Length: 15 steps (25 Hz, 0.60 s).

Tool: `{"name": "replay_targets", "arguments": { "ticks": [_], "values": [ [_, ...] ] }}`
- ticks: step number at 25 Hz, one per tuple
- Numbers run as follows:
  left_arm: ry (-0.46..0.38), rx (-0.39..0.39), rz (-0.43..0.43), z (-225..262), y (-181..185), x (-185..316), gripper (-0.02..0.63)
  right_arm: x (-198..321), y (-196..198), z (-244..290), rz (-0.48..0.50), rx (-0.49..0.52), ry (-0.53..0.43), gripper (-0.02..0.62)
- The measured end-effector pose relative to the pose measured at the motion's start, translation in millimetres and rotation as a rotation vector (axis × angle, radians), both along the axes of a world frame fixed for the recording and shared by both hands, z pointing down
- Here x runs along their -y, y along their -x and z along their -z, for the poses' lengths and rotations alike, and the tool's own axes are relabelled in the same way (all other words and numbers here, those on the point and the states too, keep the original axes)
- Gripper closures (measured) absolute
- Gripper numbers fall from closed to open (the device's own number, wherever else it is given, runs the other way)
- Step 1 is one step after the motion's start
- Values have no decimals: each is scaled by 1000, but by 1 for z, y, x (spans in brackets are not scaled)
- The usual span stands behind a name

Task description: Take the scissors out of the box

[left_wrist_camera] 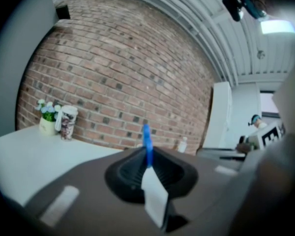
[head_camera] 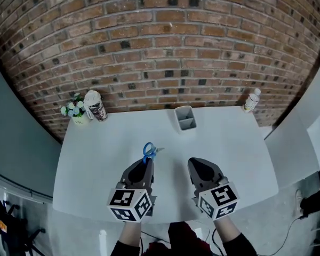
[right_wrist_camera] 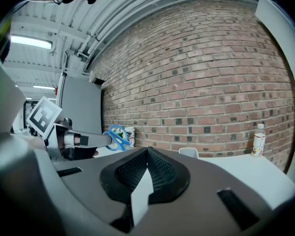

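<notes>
Blue-handled scissors [head_camera: 148,151] stick out of my left gripper [head_camera: 148,162], which is shut on them above the near middle of the white table [head_camera: 96,164]. In the left gripper view the blue handle [left_wrist_camera: 147,140] stands edge-on between the closed pads. The grey two-compartment box [head_camera: 185,119] stands at the table's far middle, apart from both grippers; it shows as a pale box [right_wrist_camera: 189,153] in the right gripper view. My right gripper [head_camera: 195,163] hovers beside the left one, shut with nothing in it [right_wrist_camera: 147,152]. That view also catches the scissors [right_wrist_camera: 116,136] held out at its left.
A small flower pot [head_camera: 73,111] and a printed cup [head_camera: 95,105] stand at the table's far left corner. A small bottle [head_camera: 251,100] stands at the far right corner. A brick wall [head_camera: 160,47] runs behind the table.
</notes>
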<state>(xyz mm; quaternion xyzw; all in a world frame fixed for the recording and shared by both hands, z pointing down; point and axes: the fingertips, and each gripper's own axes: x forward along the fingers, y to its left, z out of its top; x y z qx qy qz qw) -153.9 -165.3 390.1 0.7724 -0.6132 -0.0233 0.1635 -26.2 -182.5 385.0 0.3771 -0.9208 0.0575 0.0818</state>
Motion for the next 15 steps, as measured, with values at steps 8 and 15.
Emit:
{"name": "replay_targets", "arguments": {
  "ticks": [8, 15],
  "values": [
    [-2, 10, 16, 5, 14, -34, 577, -30, 6, 9, 6, -9, -27, 588],
    [-5, 3, 26, 5, 23, -70, 577, -57, 6, 16, 4, -19, -42, 588]
  ]
}}
